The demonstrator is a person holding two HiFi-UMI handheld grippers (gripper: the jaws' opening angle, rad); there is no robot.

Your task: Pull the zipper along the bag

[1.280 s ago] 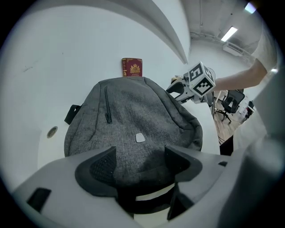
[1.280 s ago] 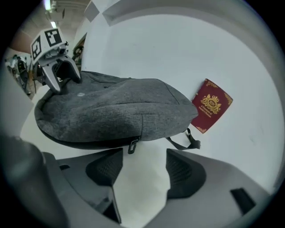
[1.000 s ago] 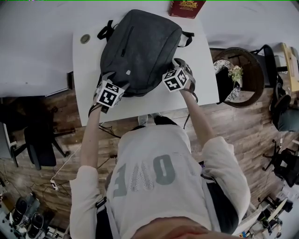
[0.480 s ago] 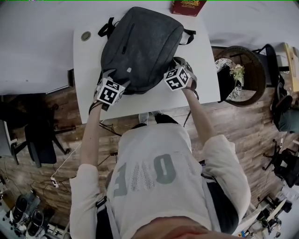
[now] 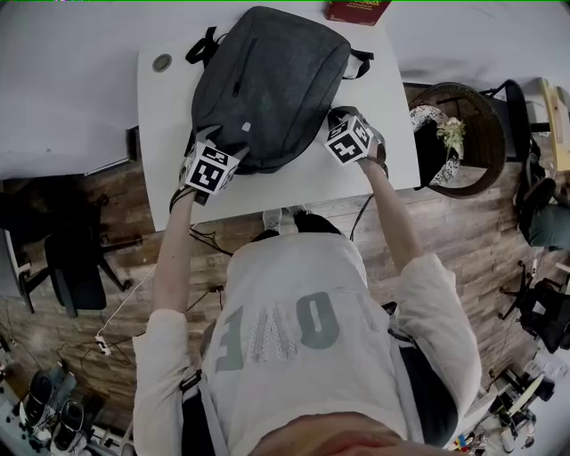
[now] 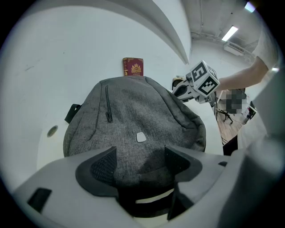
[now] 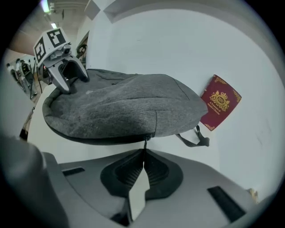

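Note:
A grey backpack (image 5: 267,85) lies flat on the white table (image 5: 169,116). My left gripper (image 5: 216,147) straddles its near bottom end. In the left gripper view the two pads (image 6: 103,167) press on a fold of the backpack (image 6: 133,116) fabric that fills the gap of the left gripper (image 6: 140,164). My right gripper (image 5: 335,118) is at the bag's right side. In the right gripper view the right gripper (image 7: 143,167) is shut on the thin zipper pull (image 7: 144,144), which hangs from the side seam of the backpack (image 7: 120,107).
A dark red booklet (image 5: 356,11) leans at the far table edge, just past the bag's top. A round grommet (image 5: 161,62) sits in the tabletop at the far left. A round dark basket with a plant (image 5: 459,142) stands on the floor to the right.
My right gripper has shifted a little to the right and farther along the bag's side. The left gripper has stayed at the bag's near end.

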